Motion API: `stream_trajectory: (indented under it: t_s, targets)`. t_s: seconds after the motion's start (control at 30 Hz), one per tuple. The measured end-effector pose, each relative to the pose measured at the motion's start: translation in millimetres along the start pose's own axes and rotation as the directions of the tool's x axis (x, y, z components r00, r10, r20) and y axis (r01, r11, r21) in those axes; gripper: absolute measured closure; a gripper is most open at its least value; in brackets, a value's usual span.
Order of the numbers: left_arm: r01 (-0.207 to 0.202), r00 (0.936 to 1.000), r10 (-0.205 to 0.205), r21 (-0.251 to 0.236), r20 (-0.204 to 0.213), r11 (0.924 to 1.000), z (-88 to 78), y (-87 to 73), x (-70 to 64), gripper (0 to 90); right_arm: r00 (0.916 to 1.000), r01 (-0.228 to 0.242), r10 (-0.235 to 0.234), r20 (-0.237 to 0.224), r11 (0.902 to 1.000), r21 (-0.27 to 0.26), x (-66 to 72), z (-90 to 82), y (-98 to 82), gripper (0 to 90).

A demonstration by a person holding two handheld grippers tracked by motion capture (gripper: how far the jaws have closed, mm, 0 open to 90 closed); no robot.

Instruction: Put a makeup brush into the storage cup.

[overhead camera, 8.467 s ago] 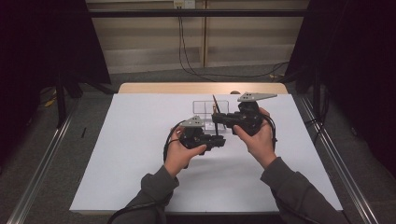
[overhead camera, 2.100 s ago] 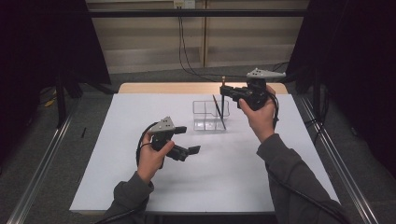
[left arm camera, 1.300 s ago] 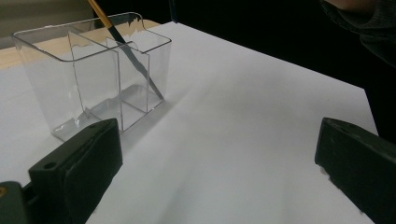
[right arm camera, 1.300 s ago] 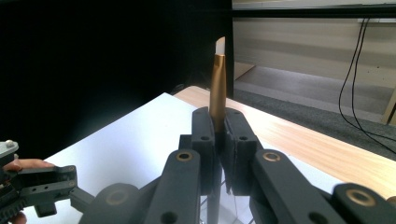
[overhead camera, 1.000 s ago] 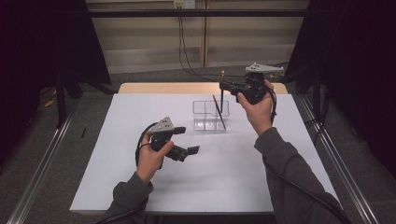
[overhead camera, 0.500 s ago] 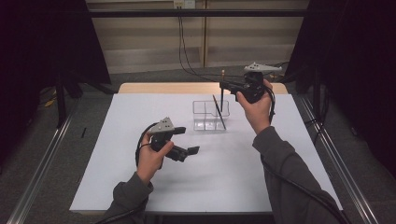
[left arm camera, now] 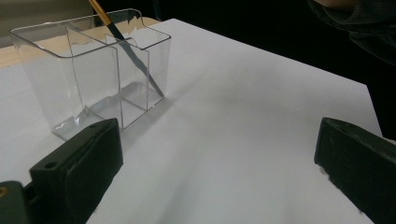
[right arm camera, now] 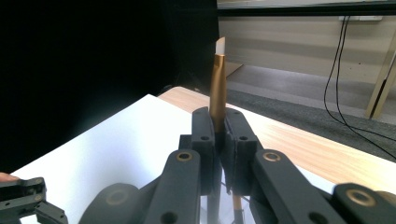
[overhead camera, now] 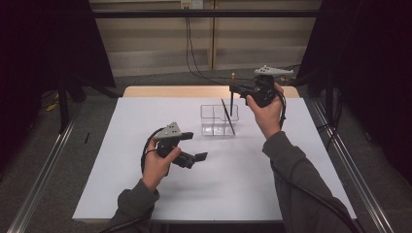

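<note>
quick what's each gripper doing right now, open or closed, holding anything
Left gripper: open, holding nothing.
Right gripper: closed on a gold-handled brush, held upright above the clear organizer.

The person wears dark grey long sleeves (overhead camera: pixel 296 170) bunched at the cuffs. Each hand-held gripper, left (overhead camera: pixel 194 158) and right (overhead camera: pixel 235 88), is black, topped by a grey three-cornered plate, and trails a black cable. Brass-coloured pivot rings mark the black linkage arms behind the right jaws.
</note>
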State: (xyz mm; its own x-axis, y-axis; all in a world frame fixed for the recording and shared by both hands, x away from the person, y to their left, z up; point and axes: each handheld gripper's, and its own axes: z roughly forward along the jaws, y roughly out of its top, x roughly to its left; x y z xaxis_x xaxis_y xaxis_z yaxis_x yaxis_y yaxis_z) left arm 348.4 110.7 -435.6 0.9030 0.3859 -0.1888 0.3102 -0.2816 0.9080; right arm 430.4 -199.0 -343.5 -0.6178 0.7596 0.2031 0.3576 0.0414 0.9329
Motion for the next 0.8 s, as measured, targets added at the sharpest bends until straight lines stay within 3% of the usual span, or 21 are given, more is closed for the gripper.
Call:
stream_trajectory:
  t_s: [0.8]
  targets:
    - [-0.002,1.0000,0.002,-0.006,-0.001,1.0000,-1.3,1.0,1.2,0.9,0.9999,-0.004,0.004,0.015,0.9997,0.023,-5.4,7.0,-10.7,84.6]
